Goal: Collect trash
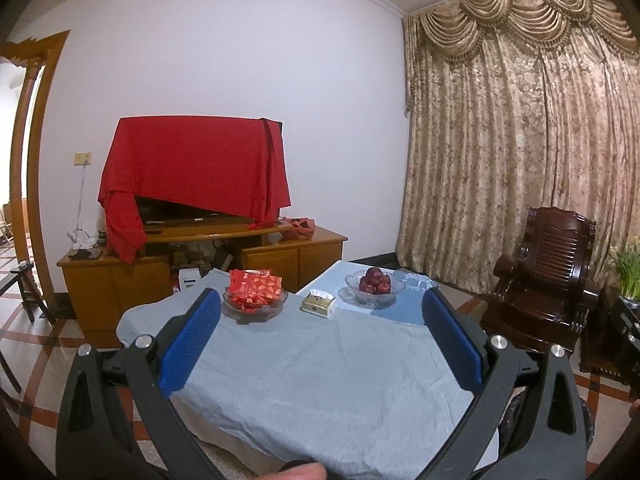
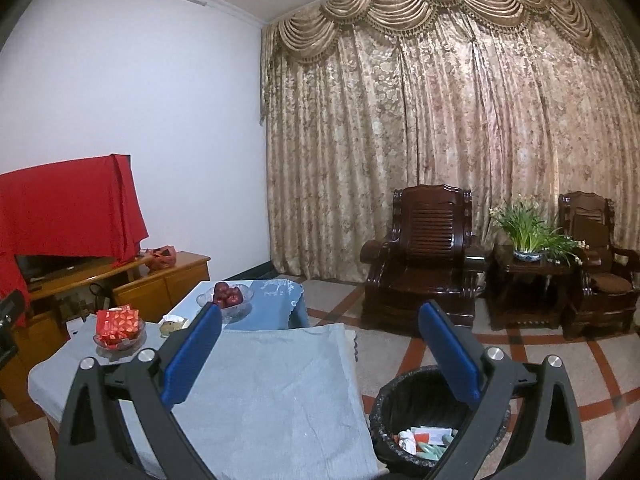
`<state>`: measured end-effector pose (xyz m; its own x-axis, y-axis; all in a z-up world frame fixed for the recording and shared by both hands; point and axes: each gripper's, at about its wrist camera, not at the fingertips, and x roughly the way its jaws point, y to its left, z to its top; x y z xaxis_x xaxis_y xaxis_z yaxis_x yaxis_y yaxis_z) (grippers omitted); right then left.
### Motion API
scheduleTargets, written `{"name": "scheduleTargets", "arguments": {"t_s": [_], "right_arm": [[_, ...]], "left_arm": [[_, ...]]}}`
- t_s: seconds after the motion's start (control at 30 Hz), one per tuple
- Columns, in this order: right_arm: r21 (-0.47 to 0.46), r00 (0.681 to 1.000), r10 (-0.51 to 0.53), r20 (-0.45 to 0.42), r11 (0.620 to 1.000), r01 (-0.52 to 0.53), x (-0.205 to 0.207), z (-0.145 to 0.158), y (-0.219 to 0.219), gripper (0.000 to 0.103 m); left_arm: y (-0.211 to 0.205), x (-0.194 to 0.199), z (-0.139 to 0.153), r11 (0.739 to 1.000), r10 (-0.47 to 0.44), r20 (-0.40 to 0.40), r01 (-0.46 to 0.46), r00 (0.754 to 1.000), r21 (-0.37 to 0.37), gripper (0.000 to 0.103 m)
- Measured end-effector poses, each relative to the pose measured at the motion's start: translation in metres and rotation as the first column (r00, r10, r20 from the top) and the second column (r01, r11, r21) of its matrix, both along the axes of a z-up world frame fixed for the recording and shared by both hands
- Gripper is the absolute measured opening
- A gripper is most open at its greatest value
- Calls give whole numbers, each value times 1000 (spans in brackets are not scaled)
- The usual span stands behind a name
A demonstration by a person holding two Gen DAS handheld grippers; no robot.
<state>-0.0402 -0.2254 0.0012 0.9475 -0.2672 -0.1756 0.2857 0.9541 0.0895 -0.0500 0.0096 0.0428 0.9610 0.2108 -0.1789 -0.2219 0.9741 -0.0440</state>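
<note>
Both grippers, left (image 1: 320,336) and right (image 2: 320,344), hung apart, empty; I feared grabbing wanted snacks (image 1: 254,285) instead of bin (image 2: 404,404) trash.

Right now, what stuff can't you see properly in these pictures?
- Trash bin, right wrist view: the right tool covers part of it; the scraps inside are too small to name.
- Same bin, left wrist view: only a dark sliver shows behind the left tool.
- TV: mostly hidden under the red cloth.
- Tissue box: print too small to read.
</note>
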Motion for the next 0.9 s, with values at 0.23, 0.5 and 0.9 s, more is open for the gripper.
{"name": "scheduleTargets", "arguments": {"t_s": [0.23, 0.5, 0.9], "right_arm": [[19, 1000, -19, -6, 1000, 19, -1, -4, -14, 97], [36, 999, -44, -12, 998, 45, 0, -8, -23, 97], [26, 998, -57, -12, 998, 57, 2, -5, -21, 97]], "left_arm": [[-6, -3, -3, 1000, 23, 14, -23, 1000, 7, 98], [-6, 0, -5, 999, 34, 16, -35, 999, 20, 98], [-2, 7, -7, 999, 46, 5, -46, 999, 16, 98]]}}
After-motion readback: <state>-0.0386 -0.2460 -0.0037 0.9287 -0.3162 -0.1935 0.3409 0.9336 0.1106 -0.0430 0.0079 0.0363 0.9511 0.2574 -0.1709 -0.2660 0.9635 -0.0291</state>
